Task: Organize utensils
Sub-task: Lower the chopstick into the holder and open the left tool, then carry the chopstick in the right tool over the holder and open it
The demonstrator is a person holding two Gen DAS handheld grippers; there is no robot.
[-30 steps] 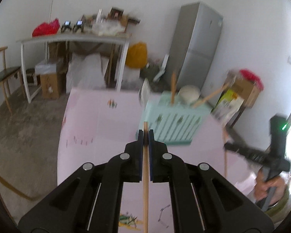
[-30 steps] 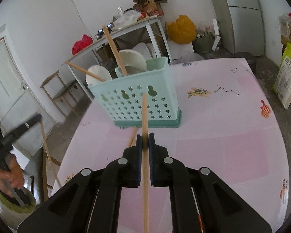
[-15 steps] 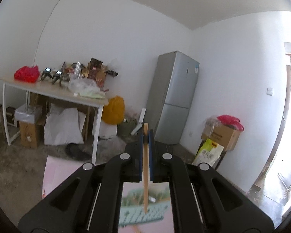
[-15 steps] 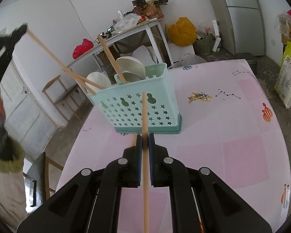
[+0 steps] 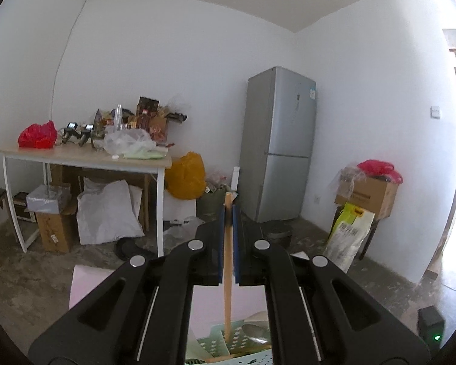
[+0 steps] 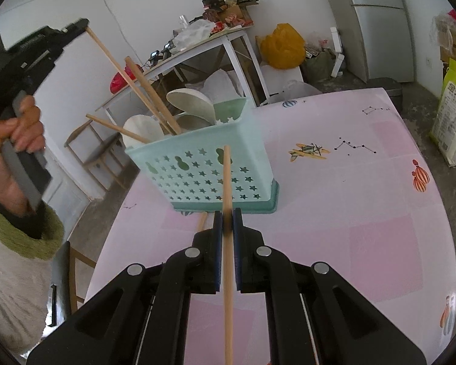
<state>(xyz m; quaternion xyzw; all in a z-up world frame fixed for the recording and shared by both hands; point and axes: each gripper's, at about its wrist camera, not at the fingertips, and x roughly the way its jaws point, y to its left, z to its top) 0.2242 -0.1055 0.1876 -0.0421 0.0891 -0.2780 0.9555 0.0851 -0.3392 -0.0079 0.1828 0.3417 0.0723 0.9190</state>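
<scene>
Left gripper (image 5: 228,213): fingers clamped on a wooden chopstick (image 5: 228,273), held near its upper end. The stick runs steeply down from the pads, and its lower end sits inside the mint basket (image 5: 215,342) at the bottom edge of the left wrist view. In the right wrist view the same gripper (image 6: 76,29) sits high at upper left, gripped by the left hand (image 6: 18,130), with its chopstick (image 6: 127,79) slanting down into the basket's open top.

Right gripper (image 6: 227,217): fingers closed on a second chopstick (image 6: 228,243). This stick lies along the gripper axis, its far tip in front of the basket's perforated near wall; whether tip and wall touch, cannot tell. Gripper is low, just in front of the basket base.

Basket (image 6: 209,170): upright on the pink counter (image 6: 364,213), star and gourd cut-outs in the wall. Contents: two pale spoons (image 6: 191,103), bowls up, plus further chopsticks, one leaning out to the left (image 6: 115,127), one steep beside the left gripper's stick (image 6: 152,91). One more chopstick (image 6: 202,221) lies on the counter at the basket's foot, mostly hidden by the right gripper.

Background, left wrist view: fridge (image 5: 279,143), cluttered white table (image 5: 85,158), yellow bag (image 5: 187,179), cardboard box (image 5: 367,194).
</scene>
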